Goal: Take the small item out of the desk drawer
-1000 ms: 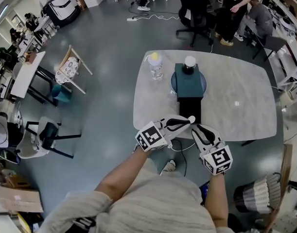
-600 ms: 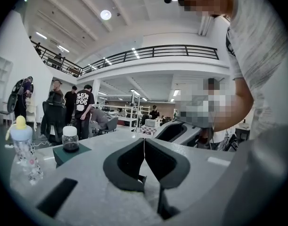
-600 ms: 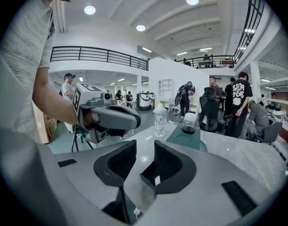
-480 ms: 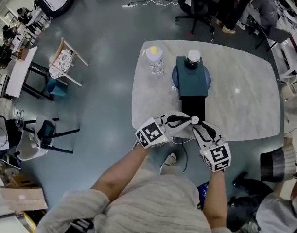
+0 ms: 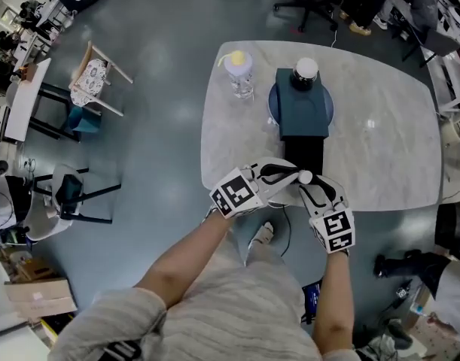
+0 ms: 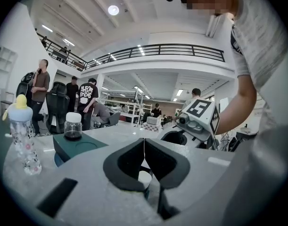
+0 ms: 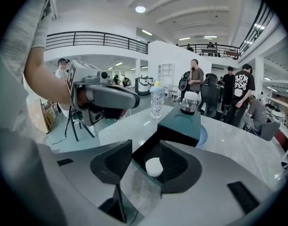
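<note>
A teal drawer box (image 5: 303,111) stands on the marble table (image 5: 380,149), its black drawer (image 5: 303,156) pulled out towards me. A small white item (image 5: 306,177) (image 7: 153,166) lies at the drawer's near end. My right gripper (image 5: 311,190) (image 7: 145,142) hovers over that end; its jaws have just been opening and stand open, the item between them but untouched. My left gripper (image 5: 290,175) (image 6: 144,147) is shut at the drawer's front edge, with the white item (image 6: 144,178) just below its tips. Whether it pinches anything thin I cannot tell.
A glass jar (image 5: 306,70) sits on top of the box, which rests on a blue plate (image 5: 271,115). A baby bottle (image 5: 239,70) stands to the left of it. Chairs (image 5: 94,81) and people stand around the room beyond the table.
Both grippers have slid a little farther up the picture, onto the drawer's near end. The white item stays at the left gripper's tip.
</note>
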`<move>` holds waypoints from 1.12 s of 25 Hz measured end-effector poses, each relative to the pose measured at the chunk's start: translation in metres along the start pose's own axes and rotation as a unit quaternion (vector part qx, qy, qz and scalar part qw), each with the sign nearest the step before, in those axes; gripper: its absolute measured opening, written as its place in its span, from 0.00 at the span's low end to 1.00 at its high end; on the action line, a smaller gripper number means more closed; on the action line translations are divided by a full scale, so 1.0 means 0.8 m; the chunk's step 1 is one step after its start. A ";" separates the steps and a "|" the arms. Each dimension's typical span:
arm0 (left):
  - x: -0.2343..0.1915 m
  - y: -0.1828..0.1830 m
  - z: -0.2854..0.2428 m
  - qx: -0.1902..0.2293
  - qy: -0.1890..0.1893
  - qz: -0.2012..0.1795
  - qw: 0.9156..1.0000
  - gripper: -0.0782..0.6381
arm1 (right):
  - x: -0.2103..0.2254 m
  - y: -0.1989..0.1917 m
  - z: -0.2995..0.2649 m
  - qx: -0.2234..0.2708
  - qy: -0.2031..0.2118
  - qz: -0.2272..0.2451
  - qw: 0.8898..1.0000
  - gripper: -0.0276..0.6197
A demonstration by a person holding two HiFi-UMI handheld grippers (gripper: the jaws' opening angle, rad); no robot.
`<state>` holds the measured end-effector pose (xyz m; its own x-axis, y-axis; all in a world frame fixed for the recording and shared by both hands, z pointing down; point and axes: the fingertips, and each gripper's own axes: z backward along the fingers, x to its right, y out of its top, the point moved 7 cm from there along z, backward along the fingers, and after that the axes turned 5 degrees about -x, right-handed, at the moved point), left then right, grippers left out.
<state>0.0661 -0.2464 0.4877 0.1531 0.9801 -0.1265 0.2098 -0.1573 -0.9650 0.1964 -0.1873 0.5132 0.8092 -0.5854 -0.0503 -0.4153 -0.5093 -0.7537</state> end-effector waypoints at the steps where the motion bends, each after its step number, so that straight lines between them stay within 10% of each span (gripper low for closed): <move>1: -0.001 -0.002 -0.001 -0.001 0.000 0.003 1.000 0.13 | 0.002 -0.003 -0.006 -0.007 0.000 0.002 1.000 0.29; 28: -0.015 -0.034 -0.008 -0.028 -0.005 0.029 0.999 0.13 | 0.021 -0.050 -0.077 -0.128 -0.011 -0.006 0.992 0.33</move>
<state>0.0648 -0.2544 0.5170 0.1575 0.9703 -0.1838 0.2540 -0.2196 -0.9419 0.2012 -0.2160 0.5825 0.8223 -0.5660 -0.0580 -0.4948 -0.6611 -0.5640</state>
